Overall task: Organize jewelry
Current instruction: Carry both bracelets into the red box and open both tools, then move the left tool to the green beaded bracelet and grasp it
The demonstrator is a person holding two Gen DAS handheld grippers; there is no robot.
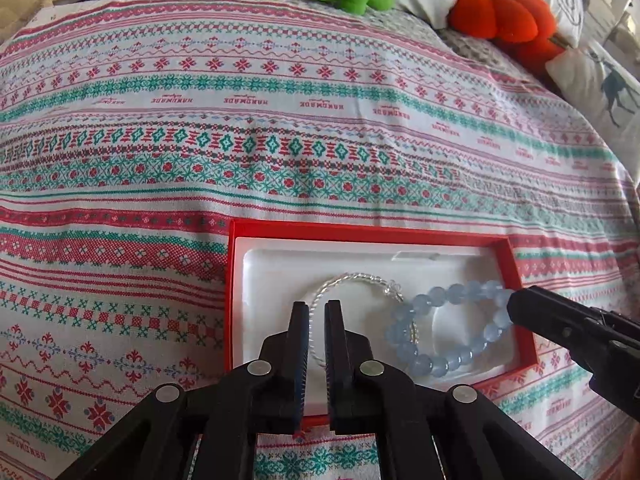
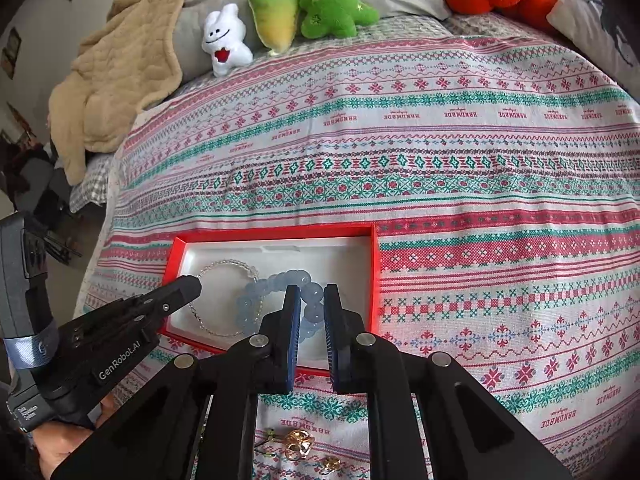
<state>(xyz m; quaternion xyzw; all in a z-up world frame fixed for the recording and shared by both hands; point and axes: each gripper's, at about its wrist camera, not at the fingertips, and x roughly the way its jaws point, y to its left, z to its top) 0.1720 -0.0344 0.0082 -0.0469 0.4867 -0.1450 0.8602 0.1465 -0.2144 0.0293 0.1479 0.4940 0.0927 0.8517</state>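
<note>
A red box (image 1: pixel 516 264) (image 2: pixel 376 264) with a white liner lies on the patterned bedspread. In it lie a clear bead bracelet (image 1: pixel 352 278) (image 2: pixel 224 266) and a pale blue bead bracelet (image 1: pixel 448 360) (image 2: pixel 276 282), overlapping. My left gripper (image 1: pixel 317 308) (image 2: pixel 192 284) is nearly closed around the clear bracelet's left strand. My right gripper (image 2: pixel 312 292) (image 1: pixel 516 300) straddles the blue bracelet's right side with a narrow gap between its fingers. Small gold and green jewelry pieces (image 2: pixel 296 444) lie on the bedspread near me, below the right gripper.
Plush toys line the far edge: a white one (image 2: pixel 226 40), a yellow-green one (image 2: pixel 276 12), a green one (image 2: pixel 332 4) and an orange pumpkin (image 1: pixel 504 16). A beige blanket (image 2: pixel 116 76) lies at the far left. The bed's edge drops off at the left.
</note>
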